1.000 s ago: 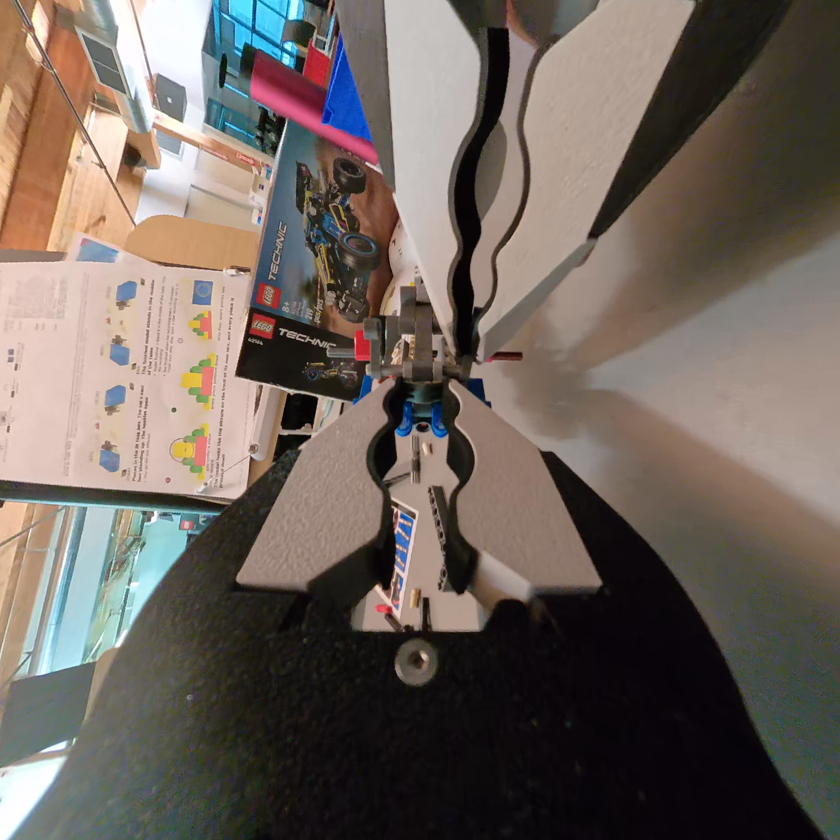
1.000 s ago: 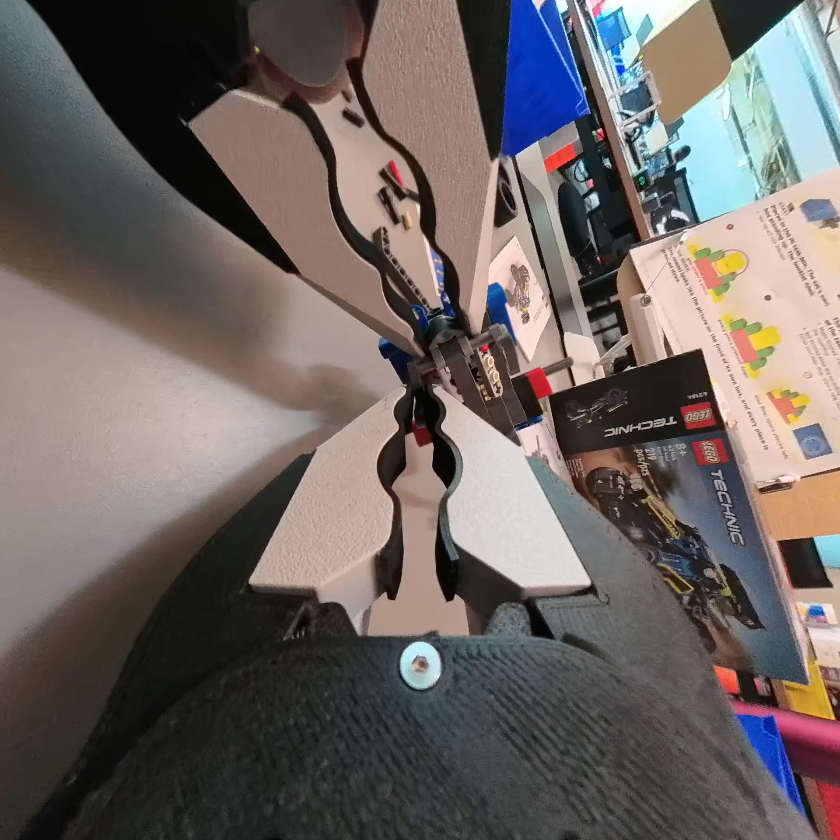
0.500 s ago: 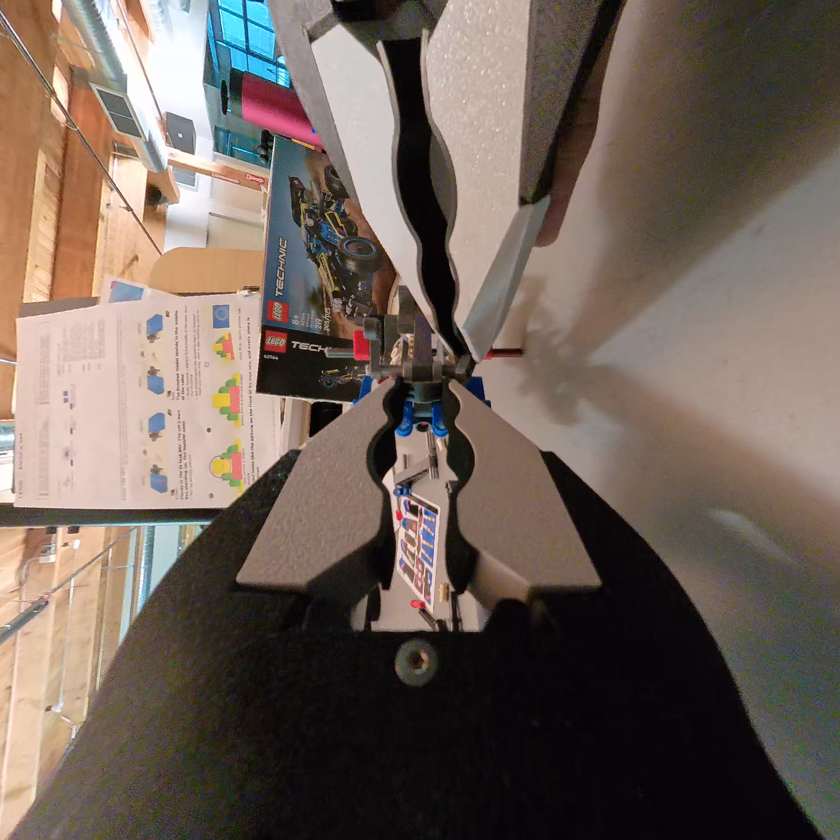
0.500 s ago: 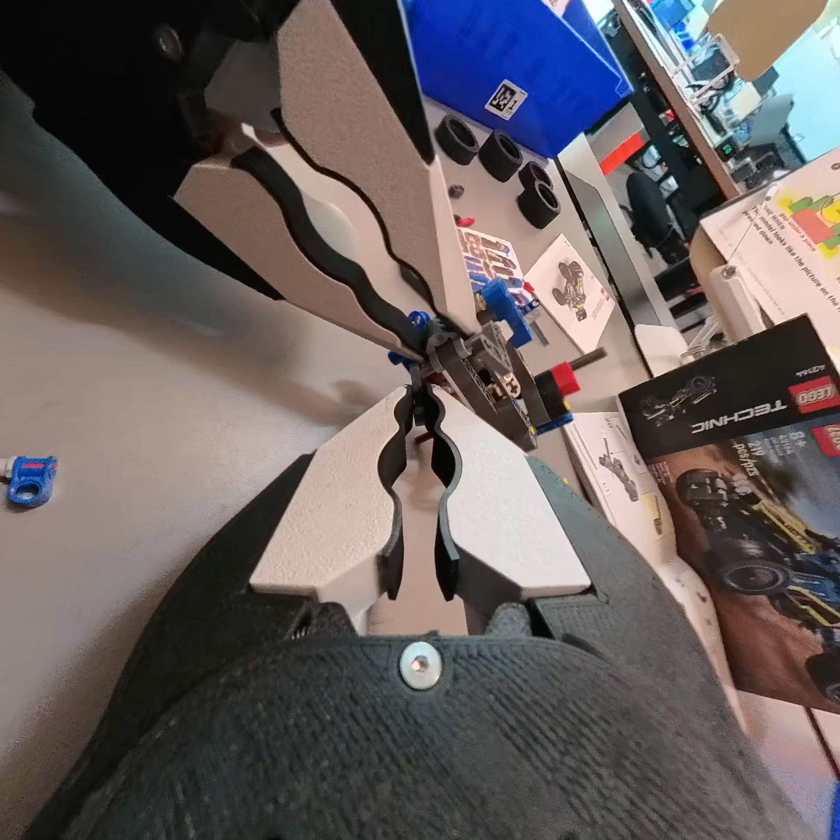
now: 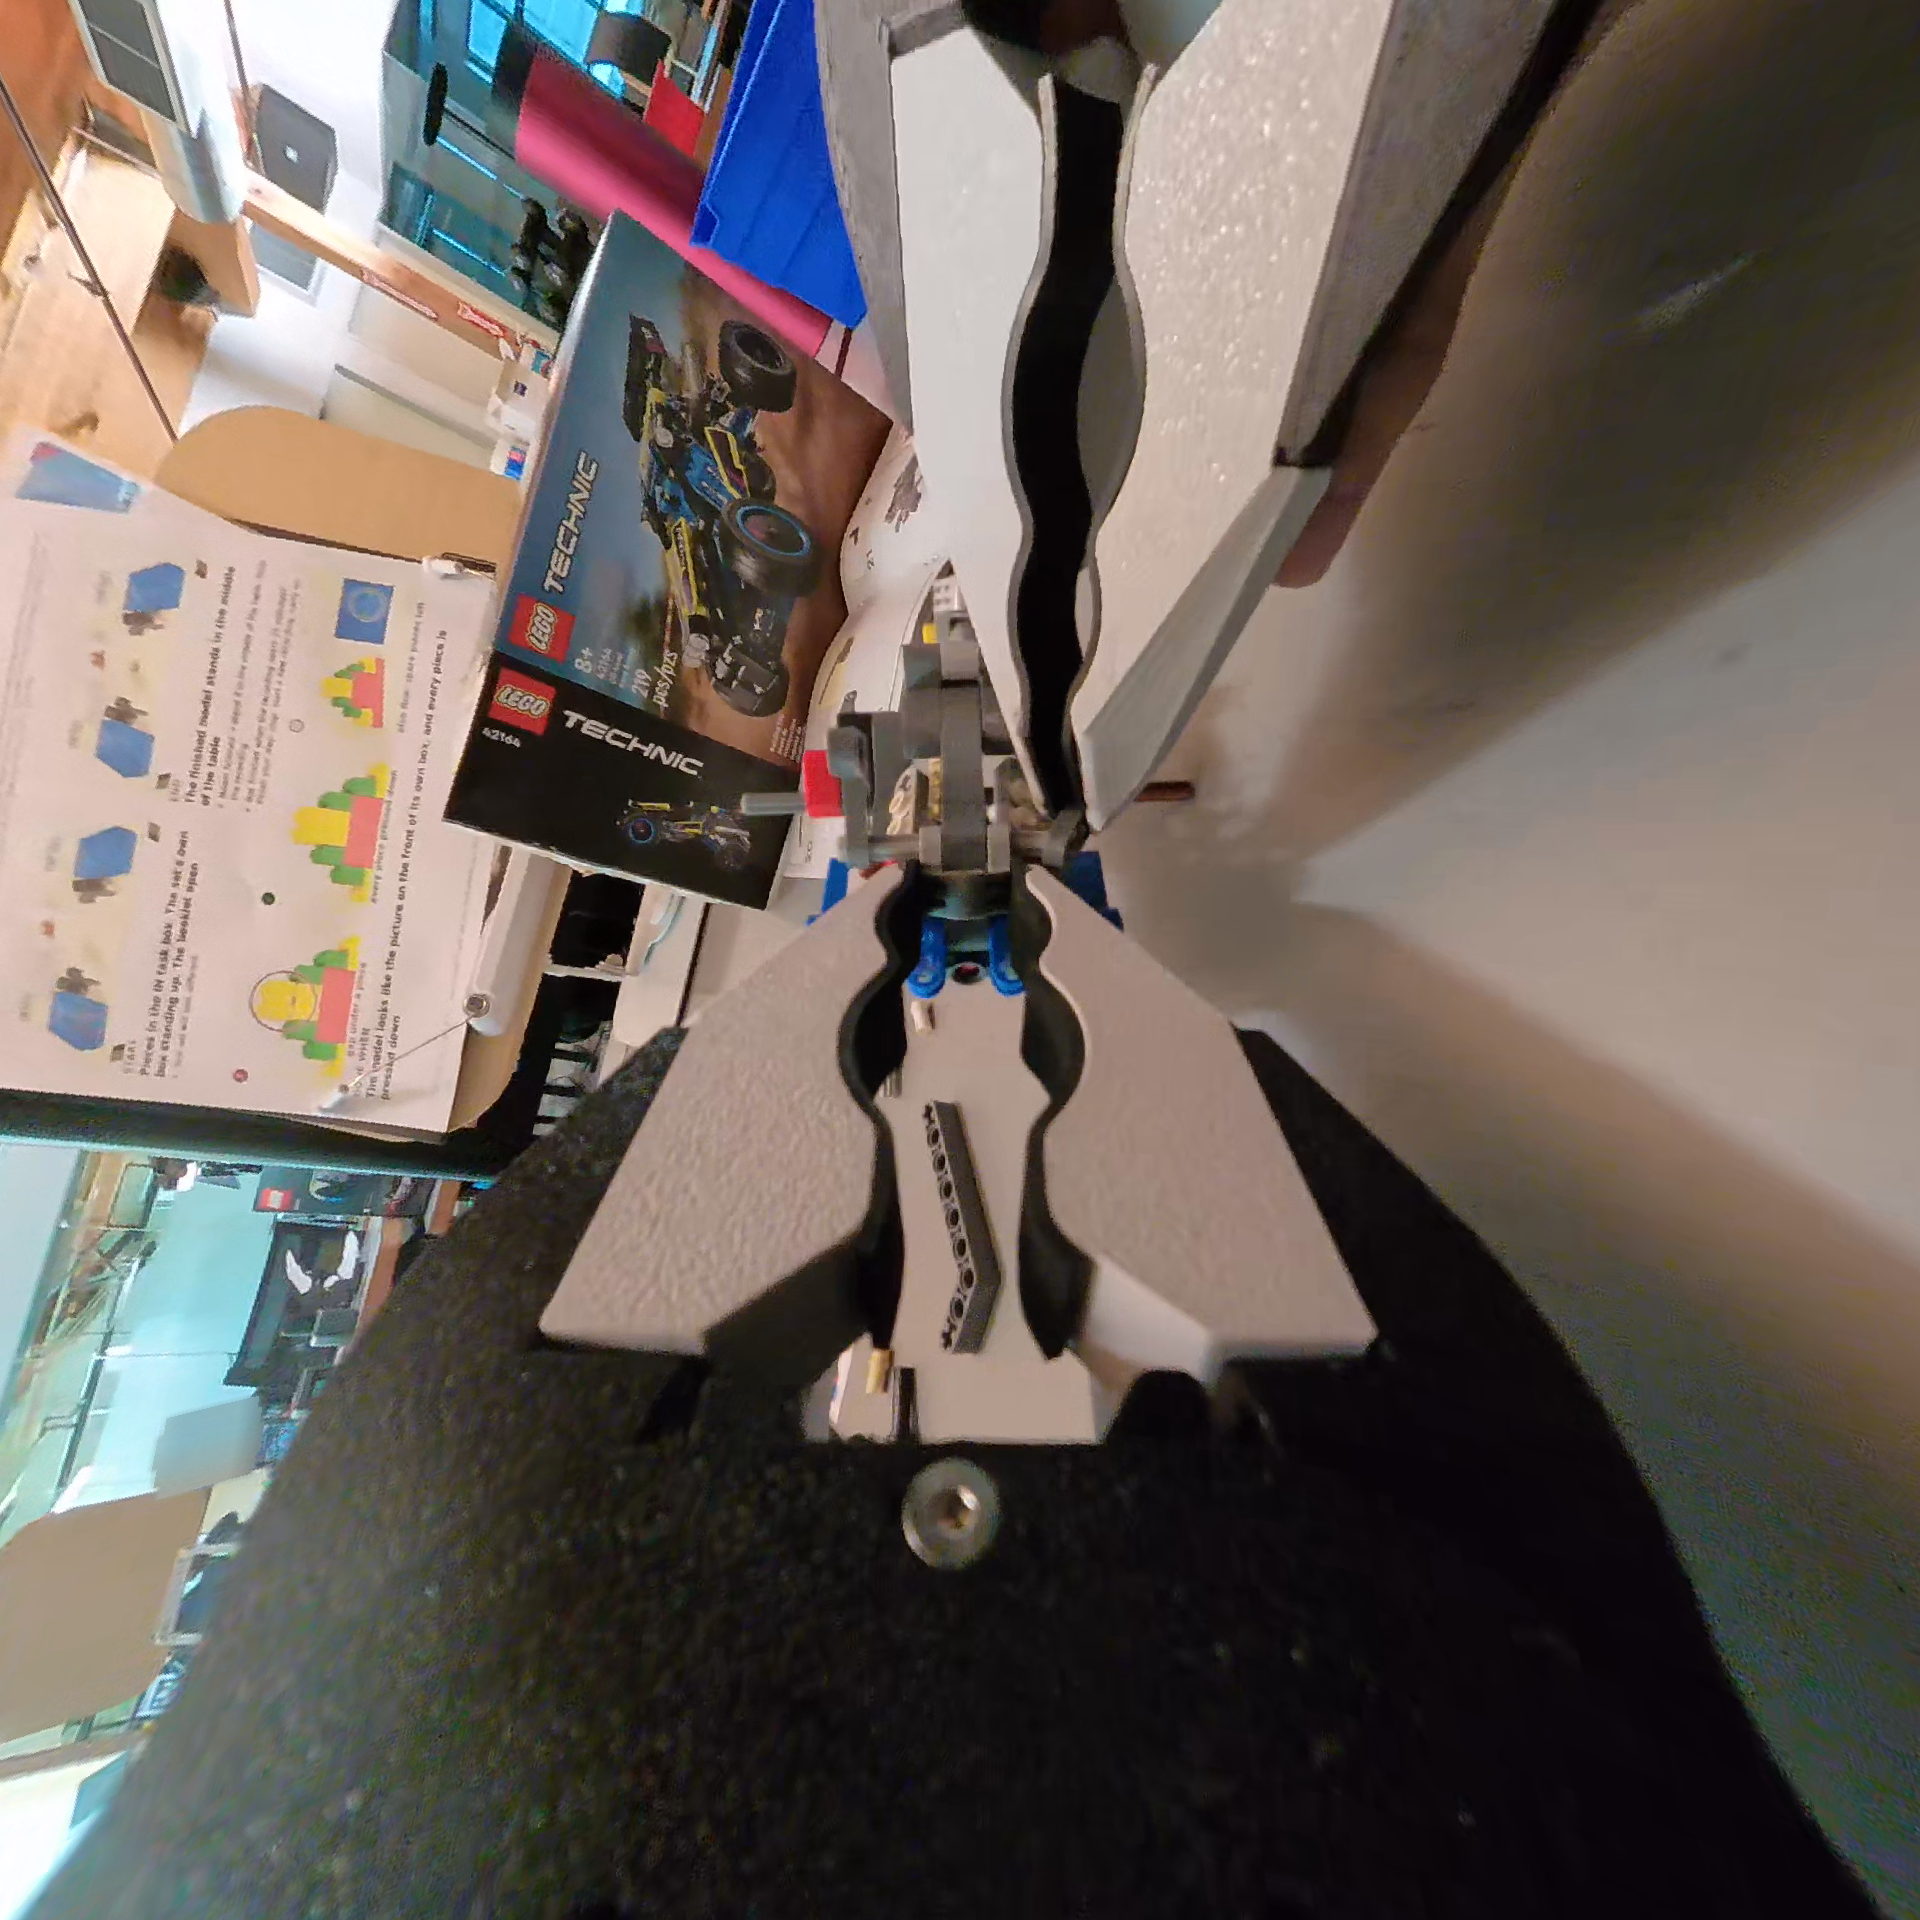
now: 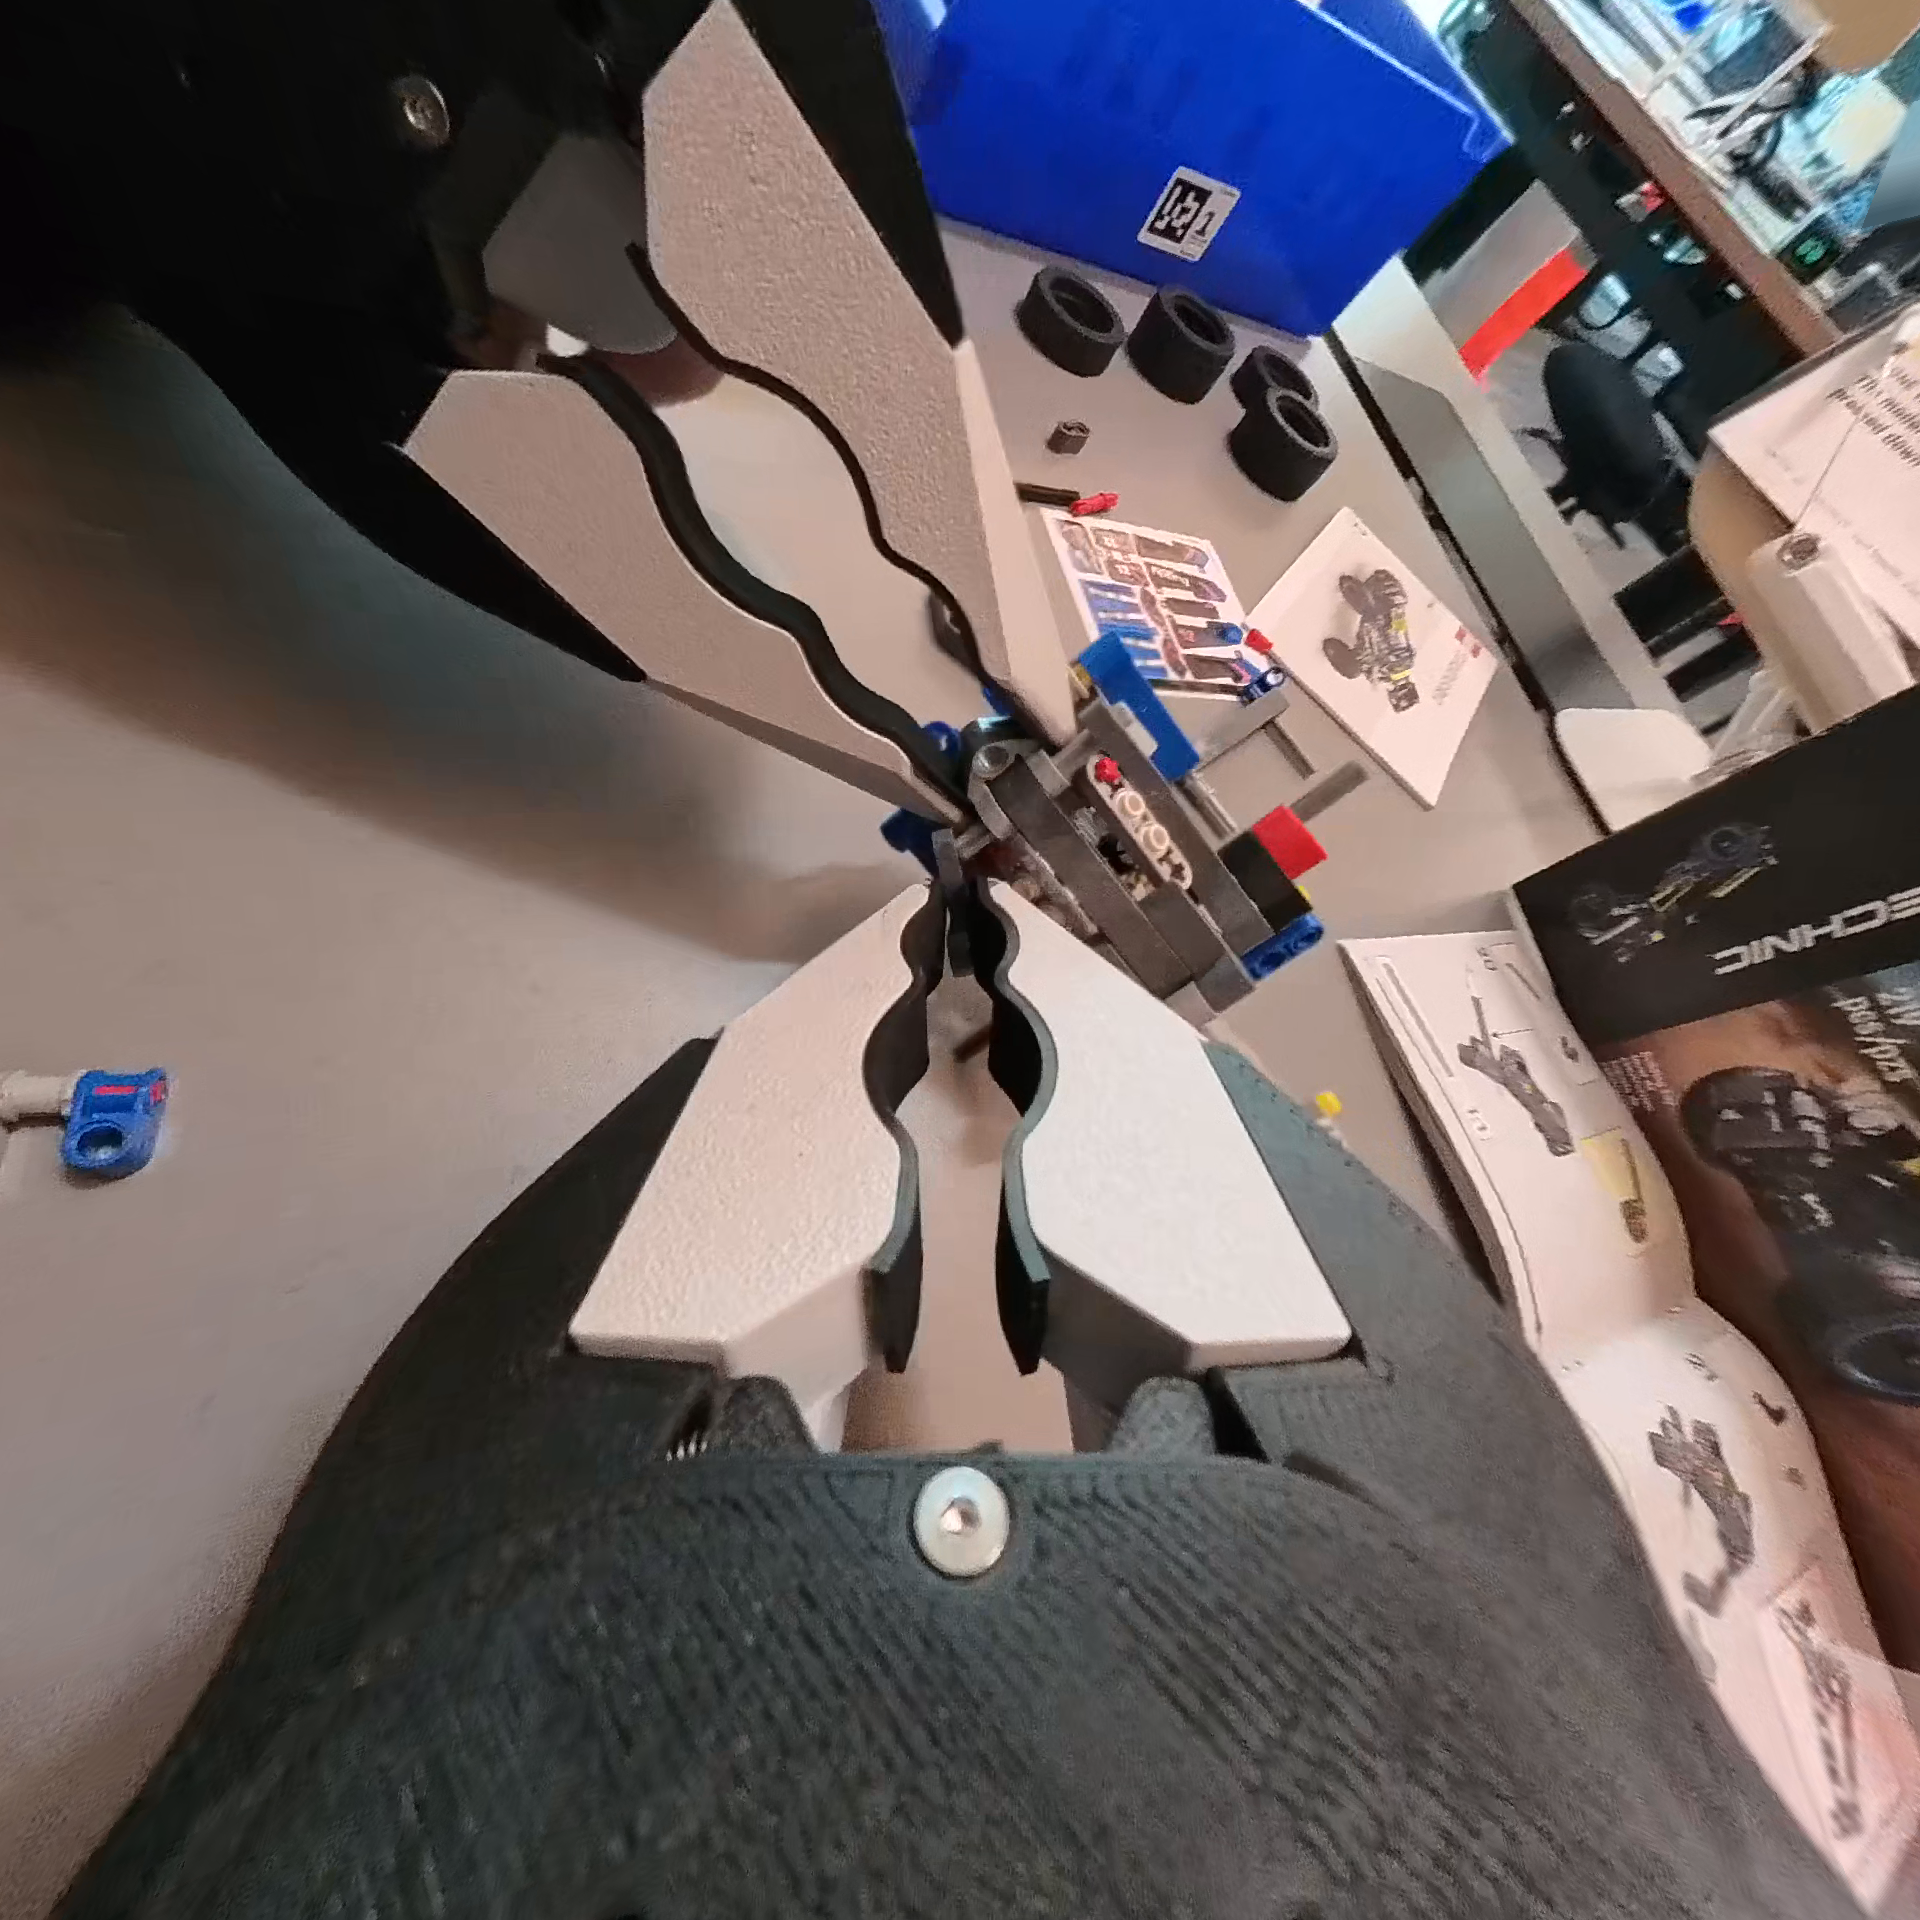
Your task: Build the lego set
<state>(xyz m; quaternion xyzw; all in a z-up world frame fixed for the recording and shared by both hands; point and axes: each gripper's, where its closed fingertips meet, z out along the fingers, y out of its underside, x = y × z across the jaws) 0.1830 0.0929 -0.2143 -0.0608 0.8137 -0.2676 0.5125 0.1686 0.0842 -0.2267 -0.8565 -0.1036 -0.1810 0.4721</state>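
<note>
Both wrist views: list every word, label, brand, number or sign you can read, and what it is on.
I won't copy out wording; the bearers are:
Dark cardboard toy box with a buggy picture: logo, large lettering, numbers.
White pinned sheet with coloured brick drawings: printed paragraphs.
Blue plastic bin: square black-and-white marker tag.
Blue sticker sheet: too small.
White closed booklet, open instruction booklet: too small or blurred.

Left gripper (image 5: 964,894) and right gripper (image 6: 961,902) tip to tip, both raised, left jaws narrowly parted and clamping, right jaws pinched nearly closed.
</note>
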